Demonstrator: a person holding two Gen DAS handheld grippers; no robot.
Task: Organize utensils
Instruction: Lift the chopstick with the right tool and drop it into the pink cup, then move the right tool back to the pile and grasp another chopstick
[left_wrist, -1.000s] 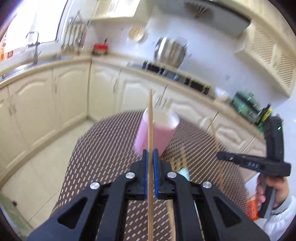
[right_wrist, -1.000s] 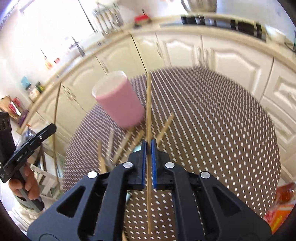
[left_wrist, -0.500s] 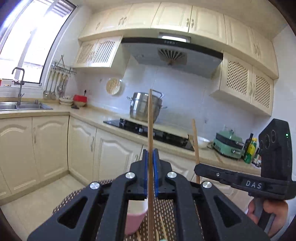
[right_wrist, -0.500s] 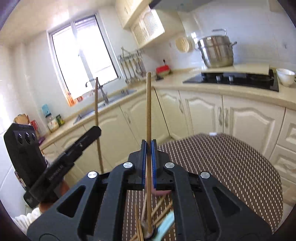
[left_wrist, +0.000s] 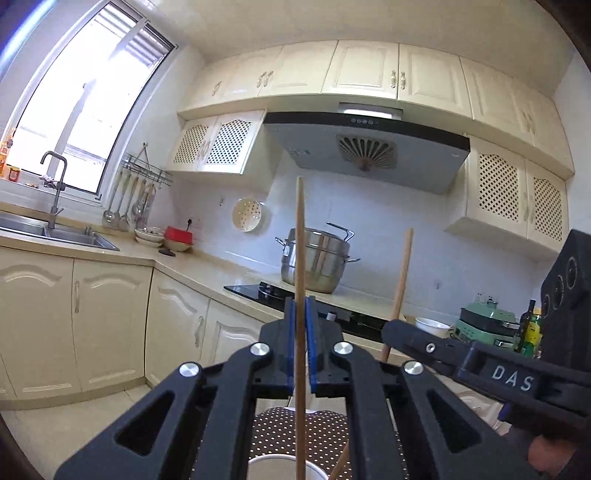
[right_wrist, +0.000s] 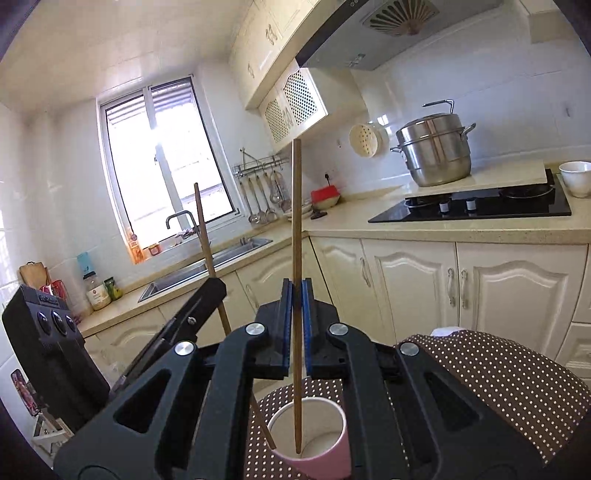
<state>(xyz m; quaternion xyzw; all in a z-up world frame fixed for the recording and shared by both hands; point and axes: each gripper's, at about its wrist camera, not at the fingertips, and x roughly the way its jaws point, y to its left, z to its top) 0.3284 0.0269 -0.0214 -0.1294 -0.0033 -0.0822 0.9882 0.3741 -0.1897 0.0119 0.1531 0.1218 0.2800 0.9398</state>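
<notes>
My left gripper (left_wrist: 300, 347) is shut on a wooden chopstick (left_wrist: 300, 258) held upright; its lower end hangs over the white rim of the pink cup (left_wrist: 284, 467). My right gripper (right_wrist: 296, 325) is shut on a second wooden chopstick (right_wrist: 296, 221), also upright, with its lower end inside the pink cup (right_wrist: 325, 456). In the right wrist view the left gripper (right_wrist: 199, 306) shows at left, and its chopstick (right_wrist: 205, 236) reaches the cup's near rim. In the left wrist view the right gripper (left_wrist: 410, 338) shows at right with its chopstick (left_wrist: 400, 280).
The cup stands on a round table with a brown dotted cloth (right_wrist: 517, 384). Behind are cream cabinets (right_wrist: 480, 280), a black hob (right_wrist: 476, 205) with a steel pot (right_wrist: 436, 147), and a sink (right_wrist: 207, 266) under the window.
Both grippers have tilted up from looking down at the table to level. The two chopsticks now stand upright with their lower ends at the cup, the right one inside it.
</notes>
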